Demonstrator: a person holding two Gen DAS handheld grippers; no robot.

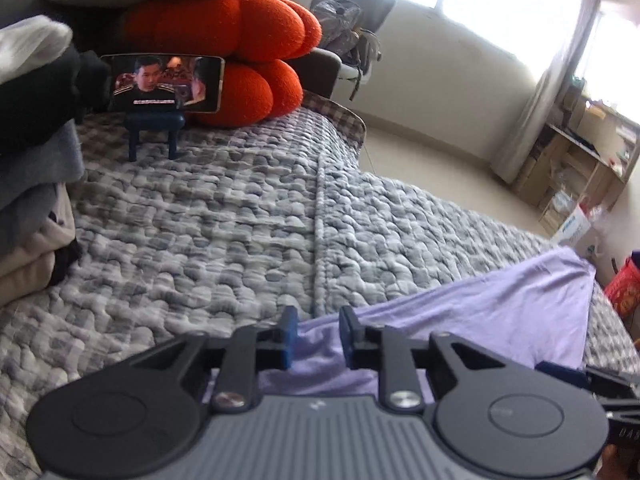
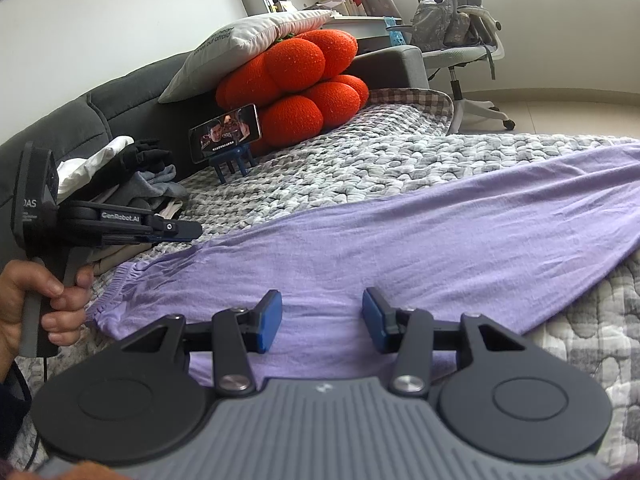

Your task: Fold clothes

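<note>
A lavender garment [image 2: 400,240] lies spread flat on the grey quilted bed cover [image 2: 360,168], its ribbed hem end at the left. My right gripper [image 2: 322,320] hovers low over the garment's near part, blue pads wide apart with nothing between them. A hand holds my left gripper [image 2: 198,231] at the left, just above the garment's far left corner. In the left wrist view the left gripper [image 1: 318,336] stands a little open over the garment's [image 1: 480,312] edge, and no cloth is pinched between its pads.
A stack of folded clothes [image 1: 32,200] sits at the left against the dark headboard. A phone on a small blue stand [image 1: 166,84] leans before orange cushions [image 1: 224,28] and a pillow. An office chair [image 2: 452,40] and floor lie beyond the bed's edge.
</note>
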